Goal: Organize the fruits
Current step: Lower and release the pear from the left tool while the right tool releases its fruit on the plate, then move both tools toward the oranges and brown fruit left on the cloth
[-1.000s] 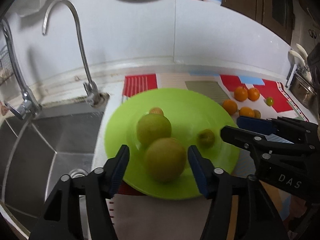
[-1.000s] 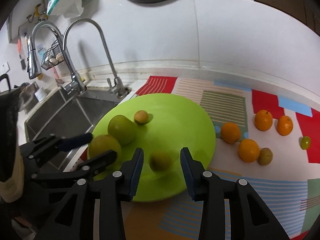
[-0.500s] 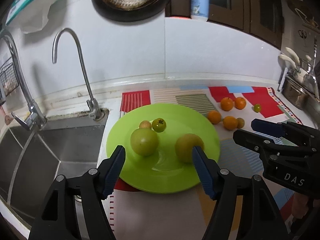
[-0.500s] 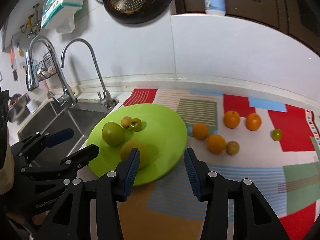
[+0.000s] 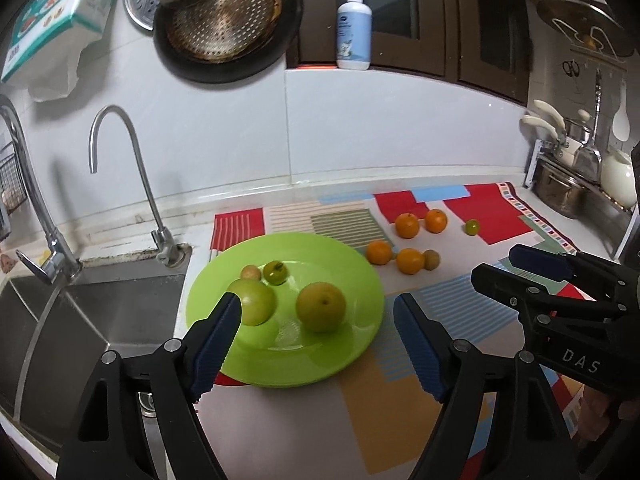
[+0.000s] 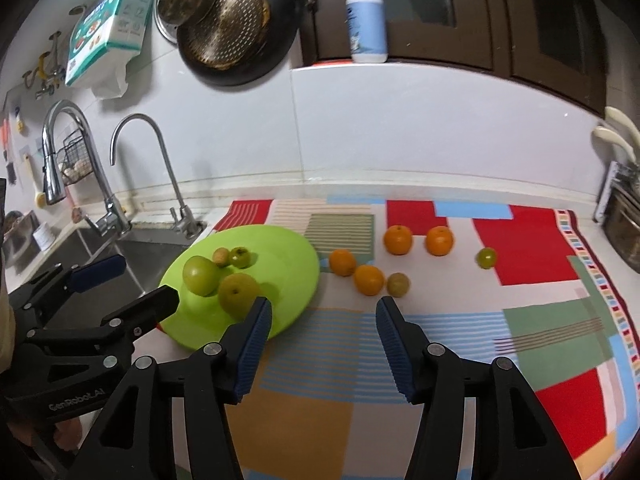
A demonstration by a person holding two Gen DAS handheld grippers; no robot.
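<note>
Since the earlier frames both grippers have drawn back and upward from the green plate (image 5: 362, 280); more of the wall, the hanging pans and the pump bottle (image 5: 354, 28) has come into view; the yellow-green fruit (image 5: 320, 307) that sat between the left fingers a second ago now lies free on the plate, and the small green fruit (image 5: 276, 273) that sat between the right fingers now rests near the plate's far side beside a small tan fruit (image 5: 251, 272).

Left gripper (image 5: 318, 346): jaws have just been opening and stand wide apart, nothing between the ribbed blue pads, nothing touched. Right gripper (image 6: 322, 346): jaws likewise have just been opening, moderately parted, empty, above the mat (image 6: 520, 248) just right of the plate.

Plate: round, smooth, glossy lime green, lying on the mat's left end beside the steel sink (image 5: 100, 312); it carries four fruits, the fourth a large round green fruit (image 5: 256, 300). Still on the mat, well apart from the plate: four matte oranges (image 6: 398, 239), one dull tan-green fruit (image 6: 398, 284) touching an orange, one small green fruit (image 6: 486, 258) alone to the right. Mat: flat cloth, patchwork of red, blue, green and striped blocks.
</note>
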